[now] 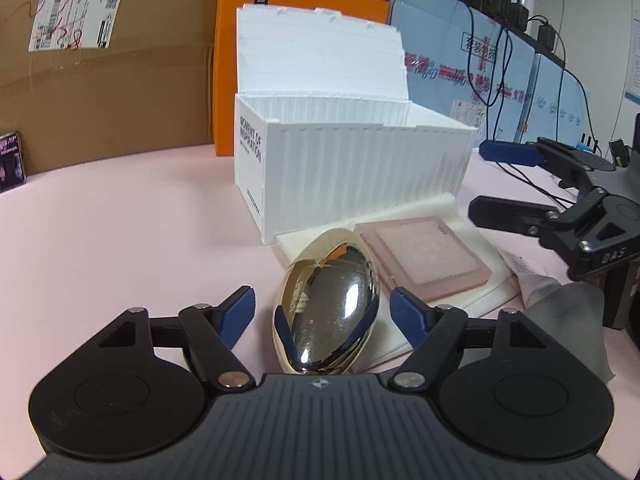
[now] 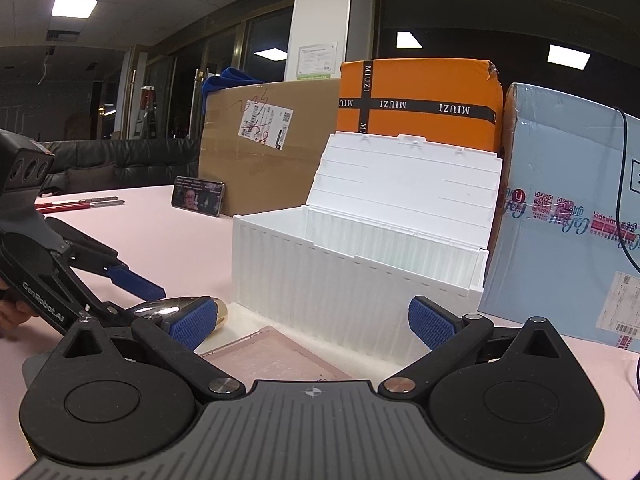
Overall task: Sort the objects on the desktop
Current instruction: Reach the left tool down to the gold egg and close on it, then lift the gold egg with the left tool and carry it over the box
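A shiny gold egg-shaped case lies on the pink table, its far end on a white foam pad. My left gripper is open, its blue pads either side of the case, not touching it. A pink square compact lies on the pad beside the case. A white container-style box stands behind with its lid up. My right gripper is open and empty above the compact, facing the box. The gold case and left gripper show at the left.
A cardboard carton, an orange MIUZI box and a light blue box with cables stand behind the white box. A phone leans on the carton. Crumpled clear plastic lies right of the pad. Red pens lie far left.
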